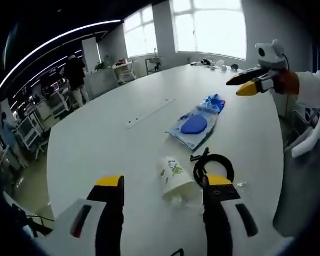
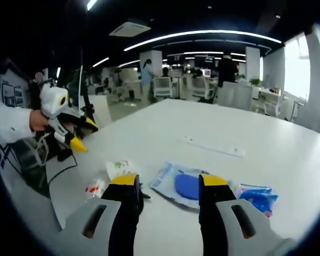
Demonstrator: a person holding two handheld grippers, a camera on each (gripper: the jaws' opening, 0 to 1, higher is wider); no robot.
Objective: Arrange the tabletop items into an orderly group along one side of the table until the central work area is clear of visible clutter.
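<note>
Over table [image 1: 122, 144], both grippers [image 1: 162, 184] [image 2: 167, 184] apart, seemingly empty.

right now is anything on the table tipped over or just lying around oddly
Yes. The paper cup lies on its side near the table's near edge instead of standing. Beside it a black cable coil lies loose, and the clear bag with a blue round item sprawls at an angle toward the table's middle. No spill is visible.
</note>
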